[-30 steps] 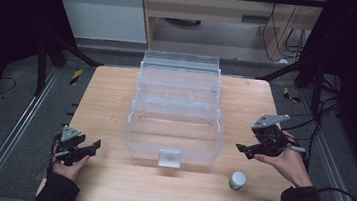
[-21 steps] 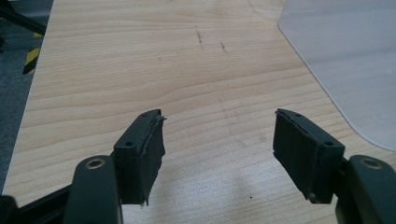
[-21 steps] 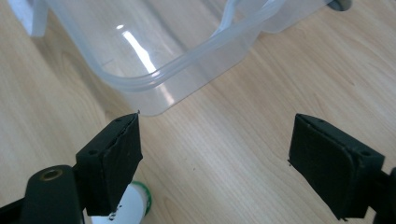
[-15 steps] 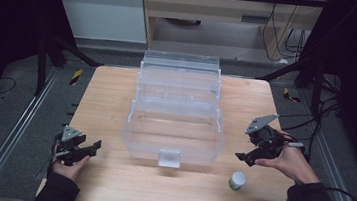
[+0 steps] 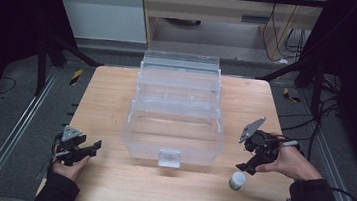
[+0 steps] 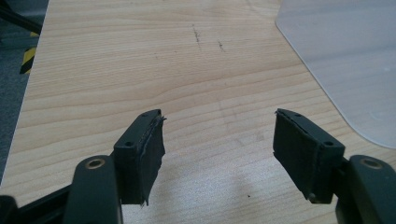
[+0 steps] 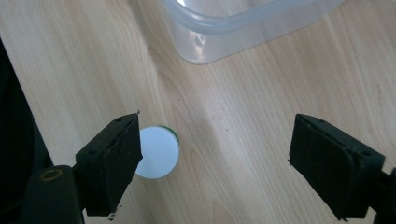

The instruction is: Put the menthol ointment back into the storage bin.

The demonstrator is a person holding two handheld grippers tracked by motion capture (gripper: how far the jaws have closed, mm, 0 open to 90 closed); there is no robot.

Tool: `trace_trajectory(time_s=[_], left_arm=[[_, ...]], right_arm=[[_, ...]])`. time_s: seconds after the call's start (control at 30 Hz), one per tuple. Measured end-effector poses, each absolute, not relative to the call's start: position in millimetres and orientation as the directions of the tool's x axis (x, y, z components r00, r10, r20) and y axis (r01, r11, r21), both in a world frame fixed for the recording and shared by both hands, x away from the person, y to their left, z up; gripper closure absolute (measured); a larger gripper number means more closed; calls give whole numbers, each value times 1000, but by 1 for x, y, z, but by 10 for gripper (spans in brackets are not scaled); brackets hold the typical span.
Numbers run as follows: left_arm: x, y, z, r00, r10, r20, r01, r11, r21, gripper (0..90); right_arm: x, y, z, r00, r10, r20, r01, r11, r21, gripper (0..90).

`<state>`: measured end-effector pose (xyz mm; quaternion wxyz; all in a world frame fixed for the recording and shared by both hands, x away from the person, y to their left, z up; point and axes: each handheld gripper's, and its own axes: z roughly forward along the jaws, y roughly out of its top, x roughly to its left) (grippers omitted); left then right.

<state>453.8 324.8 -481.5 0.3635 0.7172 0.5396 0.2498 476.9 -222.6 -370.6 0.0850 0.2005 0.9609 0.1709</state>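
Clear plastic organizer box (image 5: 176, 111): mid-table (image 5: 107, 183), lid raised at far side.
Small white-capped container (image 5: 237, 180): upright on wood, near box's front right corner; in right gripper view (image 7: 158, 151) just beside one pad.
Right gripper (image 5: 253, 163): right of box, above container, jaws wide apart, empty.
Left gripper (image 5: 88, 149): left of box's front corner, jaws apart, empty.

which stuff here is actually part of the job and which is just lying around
Likely in play:
- small white-capped container, under the open right gripper
- clear plastic box
- left gripper, open, idle

Just lying about:
- cables beyond the table
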Motion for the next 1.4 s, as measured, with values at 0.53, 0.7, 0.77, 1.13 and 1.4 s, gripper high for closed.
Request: trace_trajectory(time_s=[0.53, 0.7, 0.77, 1.13, 1.4], left_arm=[[454, 323, -482, 297, 955, -28, 592, -161, 789, 329], [454, 323, -482, 297, 954, -26, 592, -163, 789, 329], [454, 323, -482, 297, 954, -26, 592, -163, 789, 330], [454, 323, -482, 298, 954, -26, 593, -164, 788, 331], [454, 323, -482, 302, 953, -23, 595, -170, 786, 331]], right_arm=[[467, -218, -386, -951, 306, -41, 284, 918, 277, 196], [465, -217, -389, -962, 271, -35, 253, 932, 260, 220], [464, -216, -391, -966, 257, -37, 240, 938, 249, 232], [459, -212, -399, -976, 215, -34, 202, 954, 222, 302], [456, -211, -408, -982, 188, -37, 177, 963, 204, 325]])
